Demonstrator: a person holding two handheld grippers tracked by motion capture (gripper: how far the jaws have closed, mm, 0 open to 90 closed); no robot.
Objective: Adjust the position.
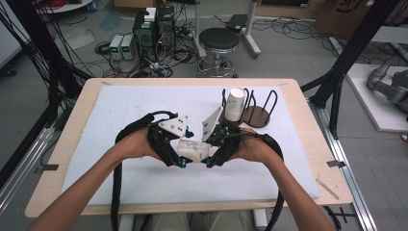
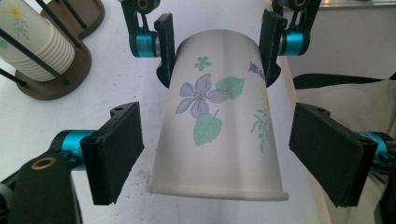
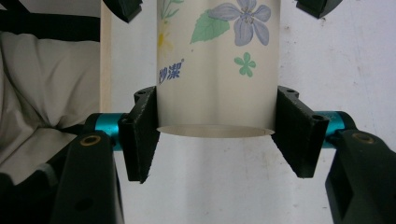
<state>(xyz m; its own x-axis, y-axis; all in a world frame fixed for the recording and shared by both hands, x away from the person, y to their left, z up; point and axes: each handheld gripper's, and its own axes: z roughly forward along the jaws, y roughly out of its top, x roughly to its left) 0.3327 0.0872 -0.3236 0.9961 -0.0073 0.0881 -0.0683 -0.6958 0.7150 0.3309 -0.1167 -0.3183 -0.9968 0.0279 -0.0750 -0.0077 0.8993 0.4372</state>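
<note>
The right gripper (image 3: 215,135) clamps the narrow base end of a flowered paper cup (image 2: 219,121), holding it level above the table's white mat (image 1: 144,183); the left gripper (image 2: 224,154) stands wide open around the rim end, pads clear, seemingly poised for a handover.

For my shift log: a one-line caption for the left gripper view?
Flowered paper cup gripped at its base by the right tool, the left tool open around its rim.
</note>
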